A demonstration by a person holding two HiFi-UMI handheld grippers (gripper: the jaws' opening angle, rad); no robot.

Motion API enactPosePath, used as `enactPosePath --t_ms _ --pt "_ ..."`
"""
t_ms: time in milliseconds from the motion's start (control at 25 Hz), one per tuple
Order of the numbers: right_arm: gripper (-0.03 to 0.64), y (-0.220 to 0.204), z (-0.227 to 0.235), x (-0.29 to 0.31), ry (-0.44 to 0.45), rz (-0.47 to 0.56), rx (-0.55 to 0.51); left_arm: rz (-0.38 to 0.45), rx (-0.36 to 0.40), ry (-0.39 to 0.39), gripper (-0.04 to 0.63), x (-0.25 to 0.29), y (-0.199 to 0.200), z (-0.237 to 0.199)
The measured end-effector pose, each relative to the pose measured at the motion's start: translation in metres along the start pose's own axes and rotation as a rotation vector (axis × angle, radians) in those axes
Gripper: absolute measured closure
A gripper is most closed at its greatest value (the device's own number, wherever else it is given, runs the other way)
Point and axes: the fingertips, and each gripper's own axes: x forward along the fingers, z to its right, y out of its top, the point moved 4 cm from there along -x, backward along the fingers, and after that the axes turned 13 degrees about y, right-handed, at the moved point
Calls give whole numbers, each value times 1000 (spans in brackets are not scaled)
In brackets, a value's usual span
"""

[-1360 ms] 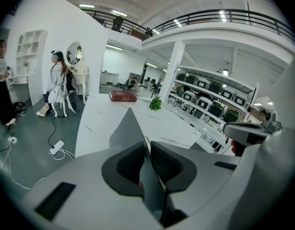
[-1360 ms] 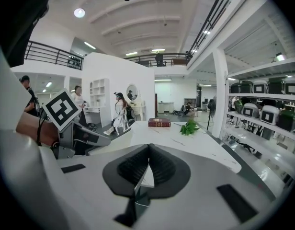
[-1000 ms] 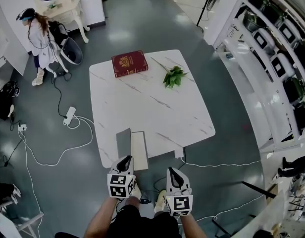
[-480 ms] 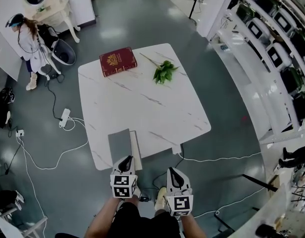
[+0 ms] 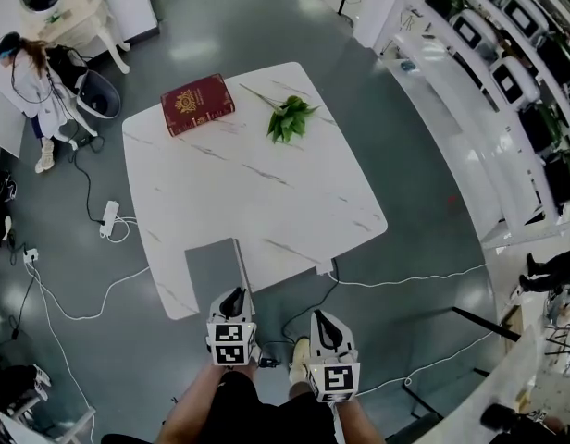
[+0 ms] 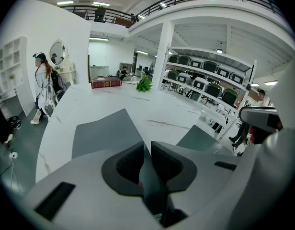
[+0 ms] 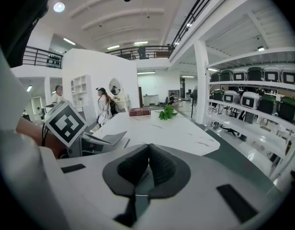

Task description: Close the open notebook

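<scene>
A grey notebook (image 5: 211, 265) lies at the near edge of the white marble table (image 5: 266, 183). Its cover (image 6: 102, 133) is tilted over the pages, and only a thin white strip of page shows on the right. My left gripper (image 5: 234, 296) sits at the cover's near edge. That edge runs into the narrow gap between its jaws (image 6: 146, 145), which have just been opening slightly. In the right gripper view the cover (image 7: 102, 139) is still raised off the pages. My right gripper (image 5: 324, 320) hangs off the table's front, its pads (image 7: 148, 147) shut on nothing.
A red book (image 5: 197, 104) and a green sprig (image 5: 287, 117) lie at the table's far side. A person (image 5: 30, 72) stands far left by a white dresser. Cables (image 5: 91, 220) trail on the floor, and shelving (image 5: 507, 72) lines the right.
The grey cover has swung over the white page, which has shrunk from a wide panel to a thin strip. Both grippers have stayed at the near table edge, and the view has shifted.
</scene>
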Motion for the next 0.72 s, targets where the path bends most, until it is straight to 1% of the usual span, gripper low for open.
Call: enactPosePath --t_ms 400,600,720 --pt "600 -22 20 -3 -43 -19 48 -47 35 -1 518 26 -13 13" --pt "600 -31 29 -1 -57 -26 68 -81 82 36 515 38 -20 19" --pt "600 -35 31 -1 -60 -32 75 -83 99 47 515 39 -21 19"
